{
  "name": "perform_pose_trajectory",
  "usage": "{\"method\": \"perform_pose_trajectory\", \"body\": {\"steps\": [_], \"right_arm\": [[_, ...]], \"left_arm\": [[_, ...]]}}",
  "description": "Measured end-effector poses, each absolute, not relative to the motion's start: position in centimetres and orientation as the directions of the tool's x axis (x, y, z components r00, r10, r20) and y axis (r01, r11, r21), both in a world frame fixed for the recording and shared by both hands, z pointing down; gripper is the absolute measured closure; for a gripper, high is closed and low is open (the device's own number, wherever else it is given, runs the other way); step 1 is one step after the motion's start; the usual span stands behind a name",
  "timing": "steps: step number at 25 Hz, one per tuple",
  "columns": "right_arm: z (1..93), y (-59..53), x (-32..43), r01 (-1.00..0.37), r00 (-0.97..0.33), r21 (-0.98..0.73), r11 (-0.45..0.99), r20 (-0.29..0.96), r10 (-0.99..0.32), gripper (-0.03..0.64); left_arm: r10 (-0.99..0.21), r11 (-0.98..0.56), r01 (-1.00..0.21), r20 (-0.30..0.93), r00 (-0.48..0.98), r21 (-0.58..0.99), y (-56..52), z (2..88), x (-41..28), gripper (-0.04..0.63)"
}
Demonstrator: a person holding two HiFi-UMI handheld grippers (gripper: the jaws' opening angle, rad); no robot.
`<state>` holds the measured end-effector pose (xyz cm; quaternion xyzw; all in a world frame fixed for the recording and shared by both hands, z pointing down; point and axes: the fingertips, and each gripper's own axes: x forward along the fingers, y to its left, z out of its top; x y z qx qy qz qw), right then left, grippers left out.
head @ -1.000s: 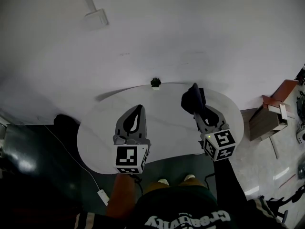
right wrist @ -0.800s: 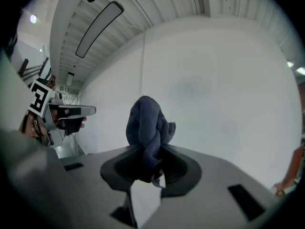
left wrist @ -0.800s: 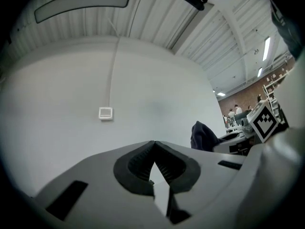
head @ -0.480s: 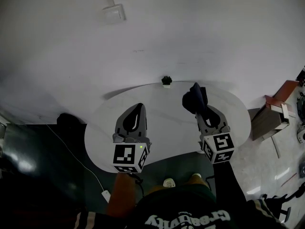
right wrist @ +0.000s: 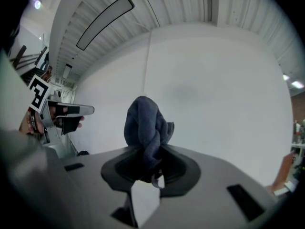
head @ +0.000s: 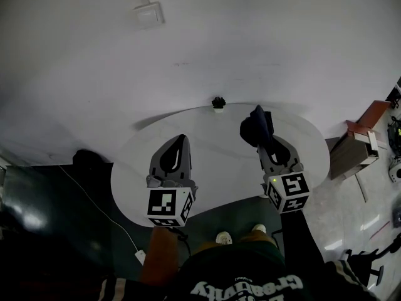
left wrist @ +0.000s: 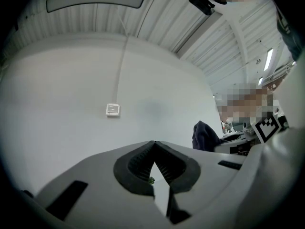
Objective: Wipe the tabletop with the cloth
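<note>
On my left, the left gripper (head: 182, 139) hovers over the round white tabletop (head: 219, 168), its jaws pressed together with nothing between them. Further right, the right gripper (head: 265, 144) is clamped on the bunched dark blue cloth (head: 254, 128), which is over the tabletop's far right part. The white shirt lettering (head: 248, 287) below is upside down, and I can't read it reliably.

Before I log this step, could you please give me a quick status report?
Left gripper shut, empty. Right gripper shut on cloth, bunched, raised over the tabletop. Only a small plant at the far edge.
</note>
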<state>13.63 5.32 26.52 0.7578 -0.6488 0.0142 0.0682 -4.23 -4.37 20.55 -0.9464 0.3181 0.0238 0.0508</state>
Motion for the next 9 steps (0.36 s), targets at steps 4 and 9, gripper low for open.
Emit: {"method": "perform_pose_trajectory", "body": {"steps": [4,9], "right_arm": [[26.23,5.15,13.57,-0.984,0.162,0.086,-0.153,0.108,-0.981,0.518],[26.03,4.77,13.4,-0.984,0.162,0.088,-0.153,0.11,-0.981,0.518]], "left_arm": [[-0.595,-0.796,-0.6,-0.079,0.8,-0.078,-4.56,20.5,-4.26,0.595],[-0.594,-0.797,-0.599,-0.079,0.8,-0.072,-5.02,20.47,-4.47,0.595]]}}
